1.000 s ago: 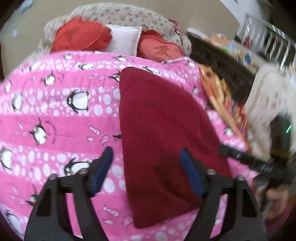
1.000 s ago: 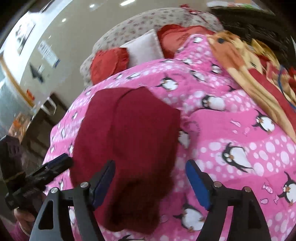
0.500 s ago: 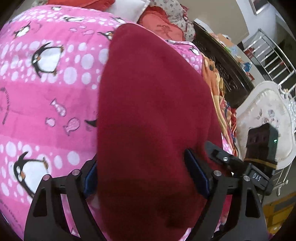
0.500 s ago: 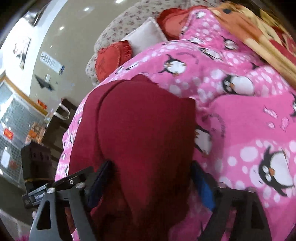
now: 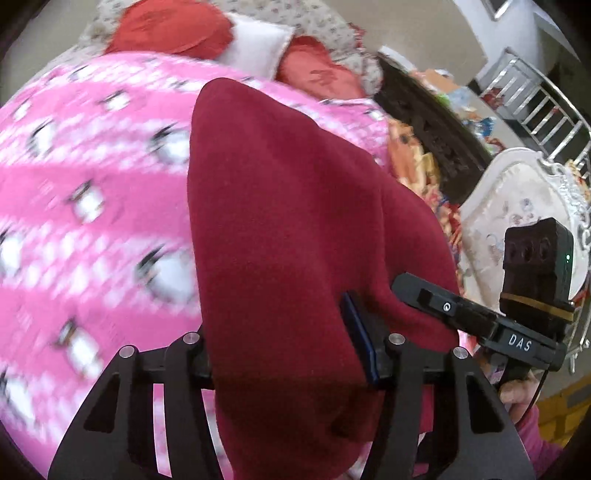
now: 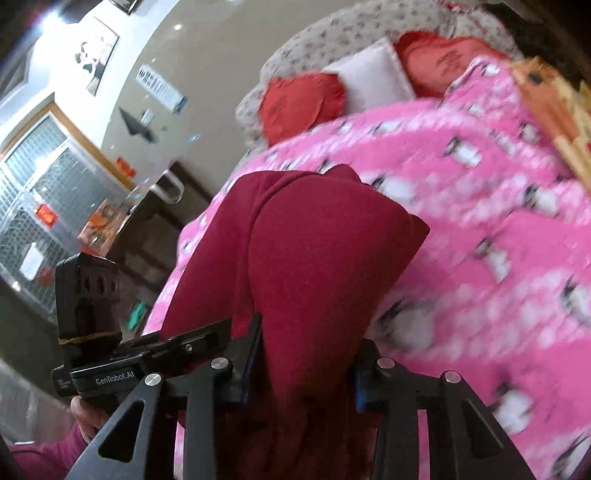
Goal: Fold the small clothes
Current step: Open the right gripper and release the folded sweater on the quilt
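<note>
I am gripping the dark red fleece garment (image 5: 280, 229) with my left hand-held gripper (image 5: 284, 350), its blue-padded fingers (image 5: 360, 343) closing on a bunched fold of the cloth at the bottom centre of the left wrist frame. My right hand-held gripper (image 6: 303, 369) is pinching the same dark red fleece garment (image 6: 314, 258) near the bottom centre of the right wrist frame, its jaws drawn in against the fabric. The garment is stretching away from both grippers up towards the middle of each frame, lying over the pink penguin-print blanket (image 5: 92, 192) on the bed. Red cushions (image 5: 170, 27) and a white pillow (image 5: 258, 50) are sitting along the top of the left wrist frame.
</note>
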A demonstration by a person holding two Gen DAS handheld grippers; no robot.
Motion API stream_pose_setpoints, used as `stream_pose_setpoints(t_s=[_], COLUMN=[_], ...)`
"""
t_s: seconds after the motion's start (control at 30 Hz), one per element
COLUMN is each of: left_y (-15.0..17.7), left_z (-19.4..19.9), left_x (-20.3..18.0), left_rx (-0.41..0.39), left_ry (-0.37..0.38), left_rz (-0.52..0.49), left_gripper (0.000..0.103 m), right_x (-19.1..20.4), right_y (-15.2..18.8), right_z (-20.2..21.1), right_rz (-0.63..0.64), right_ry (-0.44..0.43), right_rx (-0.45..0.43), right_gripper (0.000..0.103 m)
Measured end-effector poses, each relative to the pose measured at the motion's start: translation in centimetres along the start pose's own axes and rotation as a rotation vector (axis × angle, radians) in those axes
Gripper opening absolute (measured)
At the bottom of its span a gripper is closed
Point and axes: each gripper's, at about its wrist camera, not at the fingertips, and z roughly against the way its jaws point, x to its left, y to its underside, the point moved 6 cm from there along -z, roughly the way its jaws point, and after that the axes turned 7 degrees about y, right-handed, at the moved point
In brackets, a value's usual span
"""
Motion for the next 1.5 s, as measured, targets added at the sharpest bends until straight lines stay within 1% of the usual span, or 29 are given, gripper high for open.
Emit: stream_pose_setpoints(t_s=[0.03, 0.07, 0.1, 0.13, 0.17, 0.2, 0.23, 0.27, 0.37, 0.43, 0.5, 0.57, 0.6, 0.7, 0.73, 0.77, 0.83, 0.9, 1.03, 1.1, 1.17, 1.3, 1.47, 1.5], left_y=[0.9, 1.9, 2.5, 3.5, 3.9, 4.3, 4.3, 4.3, 4.0, 3.9, 4.0, 4.4, 4.5, 5.1, 5.3, 5.5, 5.7, 5.7, 5.4, 5.2, 5.1, 4.8, 4.6, 4.6], left_z=[0.2, 0.0, -0.2, -0.5, -0.6, -0.1, 0.3, 0.8, 2.2, 3.2, 3.4, 3.6, 3.4, 3.1, 3.2, 3.4, 3.8, 4.0, 4.6, 5.1, 5.6, 6.5, 7.5, 7.8], left_x=[0.9, 1.9, 2.5, 3.6, 4.2, 4.6, 4.5, 4.5, 4.2, 3.8, 3.4, 3.3, 3.2, 3.4, 3.3, 3.2, 2.7, 2.1, 1.4, 1.2, 0.9, 0.6, 0.2, 0.2], left_rx=[0.008, 0.024, 0.041, 0.057, 0.054, 0.025, 0.007, -0.008, -0.046, -0.074, -0.092, -0.109, -0.113, -0.128, -0.136, -0.145, -0.166, -0.184, -0.202, -0.221, -0.239, -0.263, -0.294, -0.301], left_ry=[-0.023, -0.047, -0.065, -0.091, -0.106, -0.123, -0.139, -0.158, -0.219, -0.245, -0.277, -0.337, -0.357, -0.363, -0.359, -0.354, -0.364, -0.392, -0.395, -0.415, -0.429, -0.427, -0.446, -0.453], left_rz=[0.017, 0.033, 0.048, 0.070, 0.082, 0.090, 0.087, 0.078, 0.044, 0.016, -0.012, -0.045, -0.050, -0.040, -0.038, -0.038, -0.057, -0.087, -0.106, -0.119, -0.129, -0.122, -0.127, -0.128], left_gripper=[0.054, 0.054, 0.054, 0.055, 0.062, 0.065, 0.069, 0.069, 0.070, 0.070, 0.070, 0.070, 0.070, 0.070, 0.070, 0.070, 0.070, 0.070, 0.070, 0.070, 0.070, 0.070, 0.070, 0.070], right_x=[0.4, 0.4, 0.3, -0.1, -0.3, -0.2, 0.1, 0.3, 2.2, 4.0, 6.1, 7.9, 8.5, 7.4, 6.3, 5.2, 4.3, 4.3, 4.8, 5.2, 6.0, 7.2, 7.6, 7.7], right_y=[1.0, 1.4, 2.2, 2.9, 3.2, 3.3, 3.2, 3.1, 2.5, 2.7, 3.2, 4.2, 4.8, 6.7, 7.2, 7.4, 7.7, 7.7, 7.1, 6.8, 6.4, 5.5, 4.8, 4.8], right_z=[-1.0, -1.8, -2.9, -3.8, -4.0, -3.9, -3.3, -2.6, 0.1, 1.1, 1.4, 1.0, 0.5, -1.4, -2.2, -2.4, -2.5, -2.0, -0.7, 0.4, 1.0, 2.2, 2.3, 2.2], right_rz=[-0.001, -0.005, -0.009, 0.005, 0.032, 0.045, 0.052, 0.057, 0.136, 0.202, 0.248, 0.289, 0.313, 0.362, 0.368, 0.356, 0.303, 0.296, 0.266, 0.247, 0.247, 0.250, 0.244, 0.243], right_ry=[-0.002, 0.006, 0.034, 0.097, 0.149, 0.152, 0.151, 0.156, 0.173, 0.165, 0.141, 0.118, 0.128, 0.259, 0.330, 0.350, 0.325, 0.316, 0.291, 0.273, 0.278, 0.308, 0.346, 0.353], right_rx=[0.025, 0.044, 0.076, 0.100, 0.100, 0.097, 0.089, 0.077, 0.023, 0.007, -0.016, -0.006, 0.008, 0.045, 0.054, 0.064, 0.074, 0.069, 0.053, 0.027, -0.004, -0.062, -0.077, -0.076], right_gripper=[0.038, 0.041, 0.048, 0.050, 0.053, 0.054, 0.054, 0.054, 0.054, 0.054, 0.049, 0.045, 0.041, 0.035, 0.034, 0.034, 0.034, 0.034, 0.036, 0.046, 0.050, 0.050, 0.051, 0.054])
